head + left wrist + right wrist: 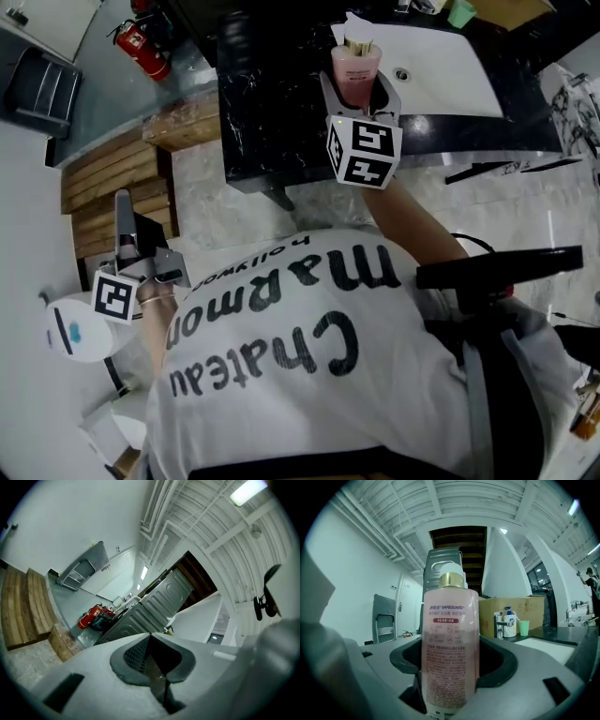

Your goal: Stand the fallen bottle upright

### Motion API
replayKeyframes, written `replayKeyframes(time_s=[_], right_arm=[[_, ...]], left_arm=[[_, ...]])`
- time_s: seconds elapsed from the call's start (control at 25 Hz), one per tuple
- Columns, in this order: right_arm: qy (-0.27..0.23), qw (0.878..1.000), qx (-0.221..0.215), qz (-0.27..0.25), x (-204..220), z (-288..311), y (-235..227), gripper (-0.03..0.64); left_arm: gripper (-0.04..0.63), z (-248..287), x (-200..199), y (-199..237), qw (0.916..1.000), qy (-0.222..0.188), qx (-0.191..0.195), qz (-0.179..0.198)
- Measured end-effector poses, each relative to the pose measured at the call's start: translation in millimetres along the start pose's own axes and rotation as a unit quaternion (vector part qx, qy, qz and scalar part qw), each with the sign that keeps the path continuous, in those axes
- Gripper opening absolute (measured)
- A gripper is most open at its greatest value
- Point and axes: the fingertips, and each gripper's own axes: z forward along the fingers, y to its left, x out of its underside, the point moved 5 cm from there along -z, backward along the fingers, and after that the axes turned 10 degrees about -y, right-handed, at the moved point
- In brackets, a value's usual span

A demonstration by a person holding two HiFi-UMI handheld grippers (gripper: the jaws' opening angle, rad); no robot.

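Right tongs (360, 92) clenched on pink bottle (356, 62), held over black desk (272, 112), near its front edge. Left tongs (123, 214) pressed together, empty, well off the desk's left side.

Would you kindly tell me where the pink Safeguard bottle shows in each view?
Head view: pink Safeguard bottle top centre, in the right gripper.
Left gripper view: not in it.
Right gripper view: centre, between the jaws.
Shared landmark: red fire extinguisher, top left, lower left, tiny mid-left respectively.
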Motion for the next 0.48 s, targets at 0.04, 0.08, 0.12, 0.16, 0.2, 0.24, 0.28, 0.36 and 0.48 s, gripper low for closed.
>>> replayKeyframes(time_s=[0.04,0.08,0.12,0.16,0.2,0.24,0.28,0.36,0.48], right_arm=[[0.004,1.000,0.008,0.000,-0.2,-2.2,0.7,0.308],[0.007,1.000,0.017,-0.001,-0.6,-4.8,0.8,0.308],[0.010,1.000,0.027,-0.001,-1.2,-7.7,0.5,0.308],[0.012,0.999,0.036,-0.002,-1.9,-10.6,0.3,0.308],[0.013,0.999,0.042,-0.003,-2.5,-12.8,0.9,0.308],[0.014,0.999,0.044,-0.005,-2.9,-14.1,2.2,0.308],[0.015,0.999,0.043,-0.008,-3.0,-14.8,3.9,0.308],[0.018,0.999,0.042,-0.012,-1.6,-16.7,7.2,0.308],[0.031,0.998,0.048,-0.016,1.6,-20.8,8.3,0.308]], left_arm=[[0.014,5.6,-3.5,0.1,0.9999,0.006,0.009,-0.002],[0.014,11.0,-6.4,0.2,0.9997,0.013,0.018,-0.005],[0.014,15.9,-8.8,0.6,0.9994,0.021,0.025,-0.008],[0.014,19.6,-11.1,1.4,0.9991,0.028,0.031,-0.010],[0.014,22.2,-13.7,2.5,0.9988,0.033,0.035,-0.010],[0.014,24.0,-16.7,3.8,0.9985,0.036,0.039,-0.011],[0.014,25.3,-19.4,5.2,0.9984,0.037,0.042,-0.012],[0.014,27.7,-23.3,7.8,0.9979,0.040,0.049,-0.015],[0.014,32.2,-25.2,9.9,0.9965,0.048,0.064,-0.023]])
